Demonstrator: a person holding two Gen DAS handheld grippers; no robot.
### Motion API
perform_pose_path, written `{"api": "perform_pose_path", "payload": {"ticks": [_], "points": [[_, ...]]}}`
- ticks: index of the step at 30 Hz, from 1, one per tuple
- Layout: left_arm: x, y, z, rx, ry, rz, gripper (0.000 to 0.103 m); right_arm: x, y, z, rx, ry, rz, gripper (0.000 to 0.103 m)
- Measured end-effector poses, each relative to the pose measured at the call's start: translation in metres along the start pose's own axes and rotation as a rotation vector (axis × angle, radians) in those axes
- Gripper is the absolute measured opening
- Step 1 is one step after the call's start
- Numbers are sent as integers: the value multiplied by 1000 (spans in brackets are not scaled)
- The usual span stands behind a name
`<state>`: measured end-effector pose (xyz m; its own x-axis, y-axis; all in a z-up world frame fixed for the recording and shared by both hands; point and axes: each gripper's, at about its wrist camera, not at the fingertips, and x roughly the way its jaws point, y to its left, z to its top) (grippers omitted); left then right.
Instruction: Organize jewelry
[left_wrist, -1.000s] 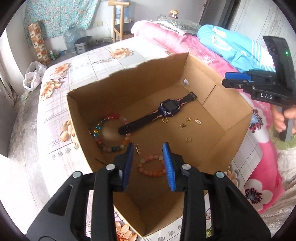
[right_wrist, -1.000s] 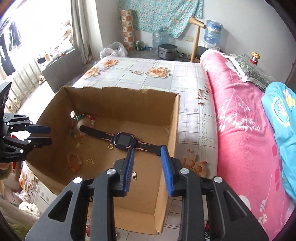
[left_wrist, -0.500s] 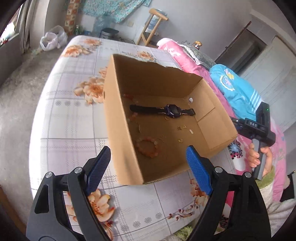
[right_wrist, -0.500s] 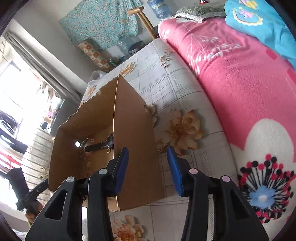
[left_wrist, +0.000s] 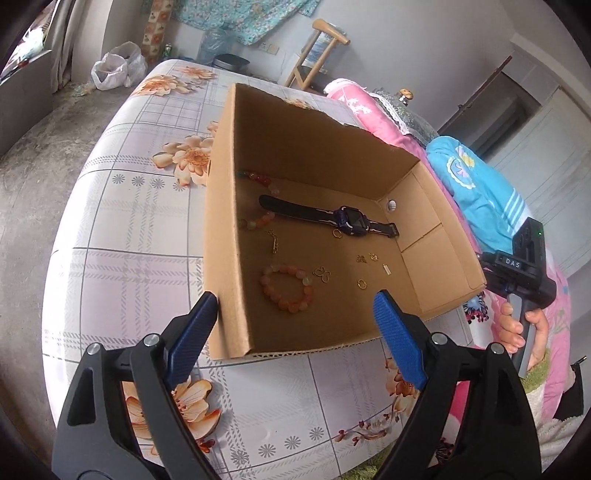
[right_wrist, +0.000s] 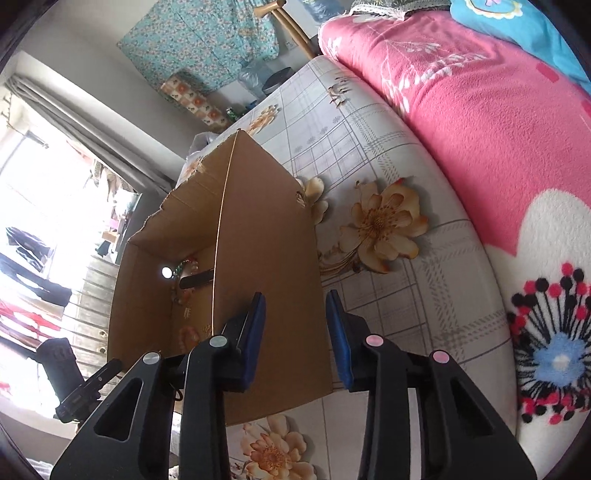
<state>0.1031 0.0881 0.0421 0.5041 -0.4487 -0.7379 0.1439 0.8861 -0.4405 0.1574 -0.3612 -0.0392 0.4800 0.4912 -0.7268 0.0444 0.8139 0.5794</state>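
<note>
- Bedroom scene: a bed (left_wrist: 122, 236) with a floral checked sheet carries an open cardboard box (left_wrist: 225, 206), with a pink blanket (right_wrist: 480, 122) at 3 o'clock of it in the right wrist view.
- Progress, as I judge it: the jewelry all lies inside the box, loose on its floor and not grouped, so gathering looks done and any sorting is left.
- Count in the box, left wrist view: one watch (left_wrist: 347, 218) near the far wall; two bead bracelets, one (left_wrist: 288, 291) pink and whole toward 6 o'clock, one (left_wrist: 258, 221) multicoloured and half hidden by the wall at 9 o'clock.
- Small gold pieces: about seven, namely one chain bit (left_wrist: 274, 242), one butterfly charm (left_wrist: 322, 274), two rings (left_wrist: 362, 283), two tiny charms and one pale bar at 3 o'clock; the tiniest are hard to tell.
- Left hand-held gripper (left_wrist: 295, 328): its jaws have just been opening and stand spread wide outside the near wall, empty.
- Right hand-held gripper (right_wrist: 295, 328): its jaws have just been closing; they are parted, pinching nothing, beside the box's outer side wall.
</note>
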Motion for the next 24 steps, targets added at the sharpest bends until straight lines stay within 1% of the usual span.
{"api": "perform_pose_path", "payload": {"ticks": [2,5,8,12,15,19,24], "points": [[-2,1,0,4,-5,32,82,-2,4,-10,-5,-1,0,34],[-5,5,-2,9,-19,59,82,-6,10,-26,-11,-16,-11,34],[-6,4,-6,42,-39,90,82,-9,11,-40,18,-48,-11,34],[-10,6,-10,38,-67,101,82,-16,17,-56,19,-90,-38,34],[-14,3,-16,30,-75,126,82,-21,15,-67,39,-95,-30,34],[-22,1,-30,27,-83,120,82,-27,14,-80,53,-106,-28,34],[-34,1,-48,8,-98,96,82,-33,13,-89,48,-105,-28,33]]}}
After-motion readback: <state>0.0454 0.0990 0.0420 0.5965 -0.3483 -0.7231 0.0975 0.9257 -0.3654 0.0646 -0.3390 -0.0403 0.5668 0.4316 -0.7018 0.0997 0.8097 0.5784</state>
